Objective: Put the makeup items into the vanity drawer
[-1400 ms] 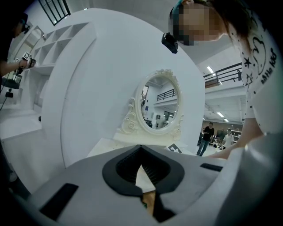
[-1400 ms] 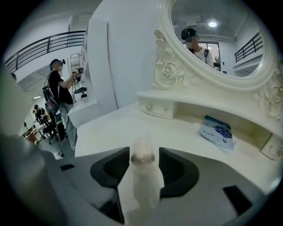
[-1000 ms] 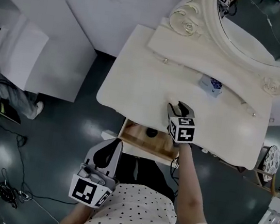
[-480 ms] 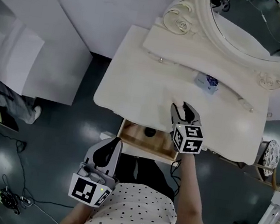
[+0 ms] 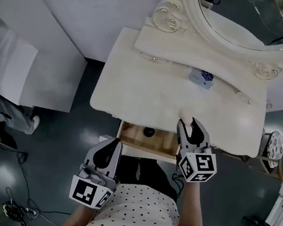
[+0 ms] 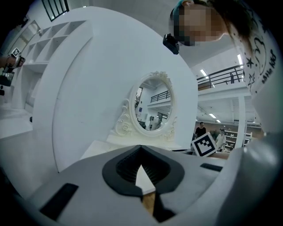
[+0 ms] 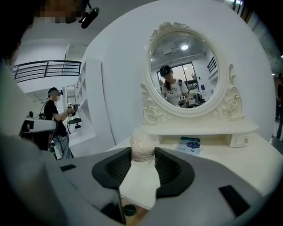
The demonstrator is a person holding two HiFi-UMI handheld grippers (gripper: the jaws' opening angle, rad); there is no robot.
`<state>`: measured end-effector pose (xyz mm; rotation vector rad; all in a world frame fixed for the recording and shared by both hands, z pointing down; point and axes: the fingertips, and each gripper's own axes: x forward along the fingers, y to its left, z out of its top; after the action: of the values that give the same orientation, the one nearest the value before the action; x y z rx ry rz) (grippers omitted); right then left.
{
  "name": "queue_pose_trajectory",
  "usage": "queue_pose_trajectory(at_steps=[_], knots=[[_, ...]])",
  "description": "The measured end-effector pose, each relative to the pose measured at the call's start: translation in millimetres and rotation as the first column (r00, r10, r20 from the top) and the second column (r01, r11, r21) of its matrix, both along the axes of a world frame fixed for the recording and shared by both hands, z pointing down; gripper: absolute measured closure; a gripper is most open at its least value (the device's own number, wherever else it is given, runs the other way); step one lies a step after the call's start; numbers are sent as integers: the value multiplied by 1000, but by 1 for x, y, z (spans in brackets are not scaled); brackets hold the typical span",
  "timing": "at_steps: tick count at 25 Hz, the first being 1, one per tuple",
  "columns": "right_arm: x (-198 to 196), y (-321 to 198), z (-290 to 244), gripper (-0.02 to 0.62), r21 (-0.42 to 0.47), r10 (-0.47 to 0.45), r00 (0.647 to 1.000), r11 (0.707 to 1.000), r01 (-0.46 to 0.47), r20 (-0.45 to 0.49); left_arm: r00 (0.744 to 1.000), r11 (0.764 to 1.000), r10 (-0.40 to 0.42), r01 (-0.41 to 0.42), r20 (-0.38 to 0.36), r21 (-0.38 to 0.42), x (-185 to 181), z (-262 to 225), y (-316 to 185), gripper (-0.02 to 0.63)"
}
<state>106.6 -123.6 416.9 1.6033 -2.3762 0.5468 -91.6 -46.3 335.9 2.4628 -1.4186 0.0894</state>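
Right claw (image 5: 188,123) is clamped on the makeup sponge (image 7: 142,143): pale, egg-shaped, sitting upright between the tips with a pad pressed to each side. The jaws stand wide because the sponge is fat. The rounded top of the sponge pokes out above the jaw line.

Position: the right claw is over the front edge of the white desk (image 5: 145,89), just beside the right end of the open drawer (image 5: 163,139). The sponge is in the air, not touching the desk and not in the drawer.

The drawer is pulled out below the desk's front edge, with its wooden inside showing. One small dark round item (image 5: 149,132) already lies in it, left of centre. From the right gripper view the same item shows below the jaws as a dark green cap; I can't tell what it is.

Left claw (image 5: 114,146) is closed, tips together, with nothing between them. Only a thin wedge of desk and drawer wood shows through the gap behind the tips. It sits off the desk, close to the person's dotted top (image 5: 137,214), near the drawer's left corner and pointing up toward the desk.

On the desk there is a small blue-and-white box (image 5: 201,78) lying flat near the back, just below the base of the oval mirror (image 5: 235,13) and well apart from the right claw.
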Motion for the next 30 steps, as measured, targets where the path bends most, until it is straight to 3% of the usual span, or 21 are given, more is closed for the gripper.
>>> queue_pose_trajectory(at_steps=[16,30], knots=[[17,105,-17,423,23,46,996,999,-48,73,1000,999,31,-31,0,23,5,-2,12,607],[5,141,-10,423,-5,61,993,998,-61,97,999,999,43,-43,14,-9,5,30,30,607]])
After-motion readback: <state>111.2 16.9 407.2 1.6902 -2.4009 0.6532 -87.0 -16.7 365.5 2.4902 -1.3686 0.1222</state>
